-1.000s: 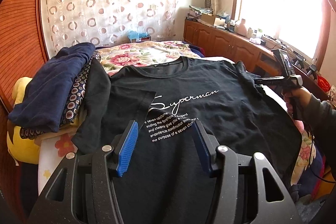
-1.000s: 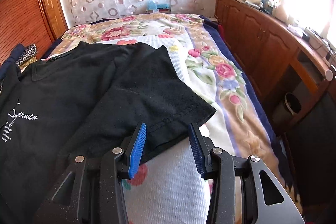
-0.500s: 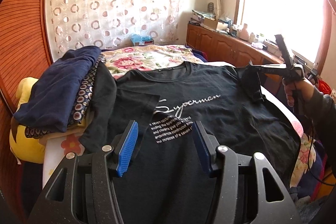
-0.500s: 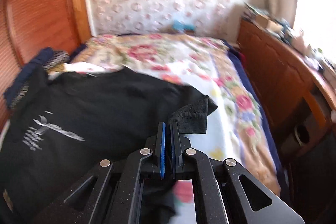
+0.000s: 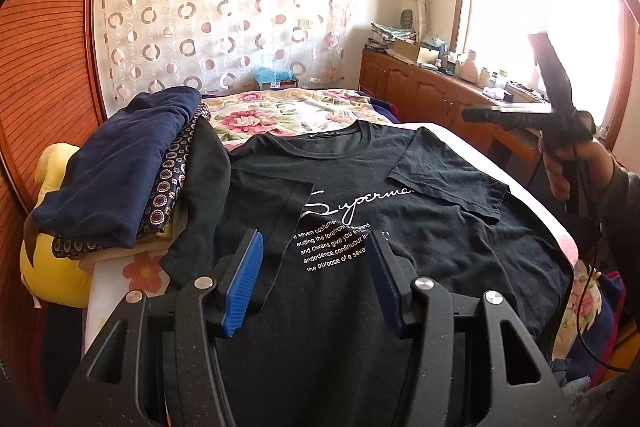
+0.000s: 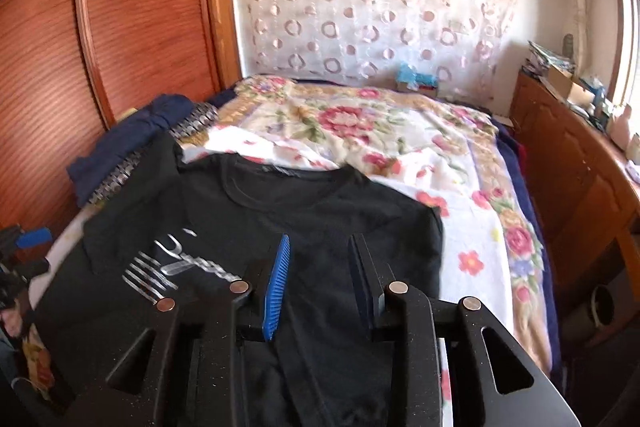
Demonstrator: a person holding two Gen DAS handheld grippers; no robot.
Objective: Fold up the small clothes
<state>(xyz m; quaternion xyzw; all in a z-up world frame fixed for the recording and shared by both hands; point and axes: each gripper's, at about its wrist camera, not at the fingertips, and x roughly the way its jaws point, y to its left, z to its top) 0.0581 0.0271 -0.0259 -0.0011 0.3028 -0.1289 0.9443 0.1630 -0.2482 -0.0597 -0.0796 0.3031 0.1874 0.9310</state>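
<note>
Flowery bed point(image 6: 404, 131) holds a black T-shirt point(image 5: 400, 227). Both hand-held grippers, left point(image 5: 316, 283) low and right point(image 6: 320, 283) raised at the frame's right, hover spread wide, gripping nothing.

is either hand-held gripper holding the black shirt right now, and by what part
Nothing is held. The left hand-held gripper and right hand-held gripper both hang open over the black t-shirt.

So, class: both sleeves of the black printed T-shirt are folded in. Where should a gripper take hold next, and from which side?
Probably the bottom hem of the black printed T-shirt, approached from the near edge. The shirt lies flat, collar away, and the open left gripper hovers above its lower half.
</note>
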